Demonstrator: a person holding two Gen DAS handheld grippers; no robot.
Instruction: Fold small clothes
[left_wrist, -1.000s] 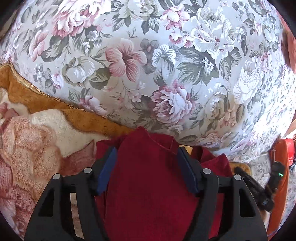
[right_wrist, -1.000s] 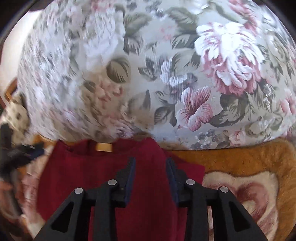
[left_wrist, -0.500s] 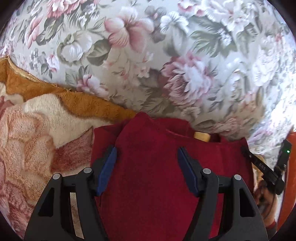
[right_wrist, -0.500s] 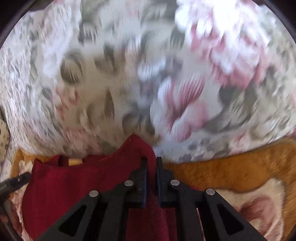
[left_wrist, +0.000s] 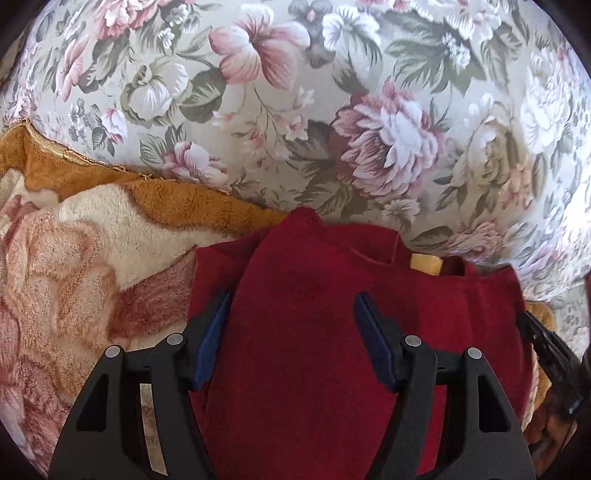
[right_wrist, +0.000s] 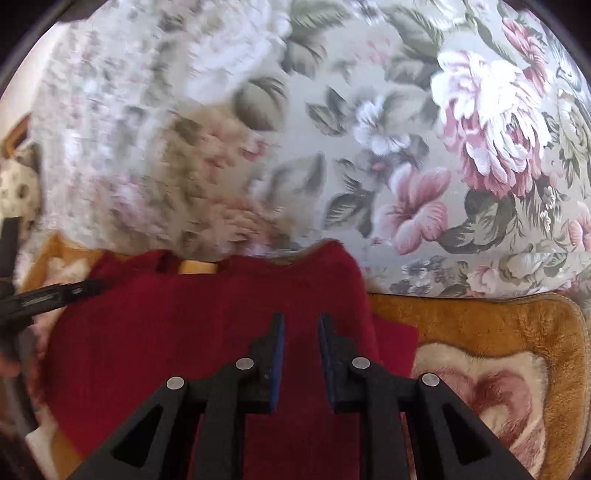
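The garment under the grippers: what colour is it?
Dark red garment, plain, with a tan neck label; clearest in the left wrist view.

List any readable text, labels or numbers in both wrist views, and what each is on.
No readable text in either view.
Tan neck label on the red garment: blank or too small to read.
Pale marking on the left gripper's finger, seen from the right wrist: too blurred to read.
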